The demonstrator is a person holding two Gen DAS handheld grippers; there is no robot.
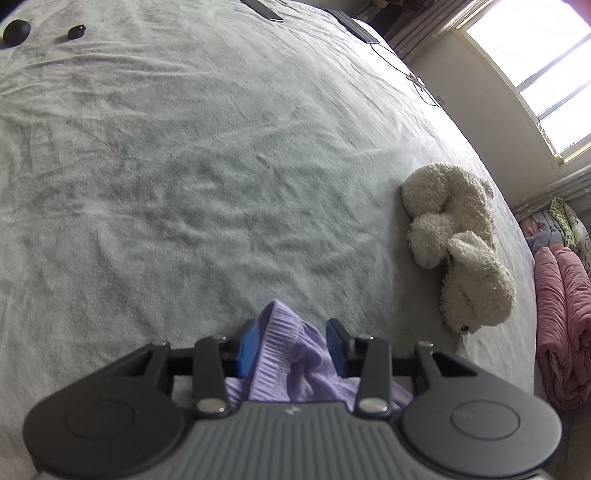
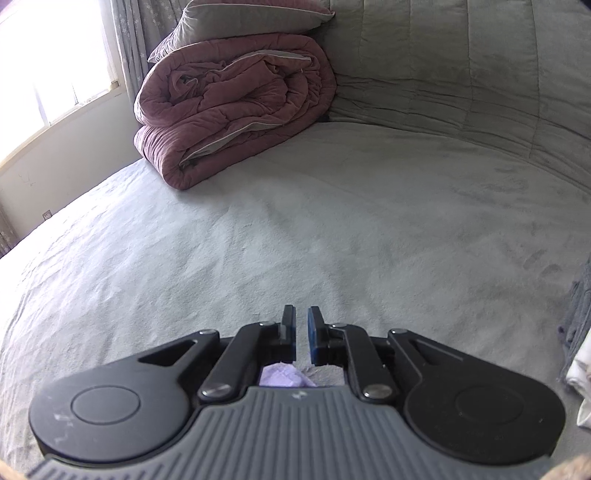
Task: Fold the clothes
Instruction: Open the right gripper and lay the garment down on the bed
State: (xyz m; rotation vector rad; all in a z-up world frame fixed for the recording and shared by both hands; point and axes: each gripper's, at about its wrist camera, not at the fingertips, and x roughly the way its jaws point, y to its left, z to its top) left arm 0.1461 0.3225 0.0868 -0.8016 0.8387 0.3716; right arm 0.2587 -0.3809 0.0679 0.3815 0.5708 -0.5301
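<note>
2 grippers share 1 lilac knit garment [image 1: 288,354]: its ribbed edge stands between the left gripper [image 1: 291,343] pads, jaws half-open around it, over the grey bedspread [image 1: 221,166]. Right gripper [image 2: 302,332], nearly closed, grips nothing visible; lilac cloth lies behind its fingertips.

Lilac garment [image 1: 291,354]: only a ribbed fold shows between the pads of the left gripper [image 1: 293,345]; the remainder passes beneath the gripper body. Garment type cannot be determined. In the right wrist view only a small scrap [image 2: 282,378] shows behind the right gripper [image 2: 302,332], whose body covers the rest; contact between pads and cloth cannot be confirmed.

Two dark objects [image 1: 16,32] at the far left of the bed [image 1: 221,166]: too small to identify. Flat dark items [image 1: 264,9] at the top edge: cropped. Pink quilt [image 1: 561,325]: cut off at the right edge. Grey and white fabric [image 2: 578,354] at the right border: cropped, unidentifiable.
</note>
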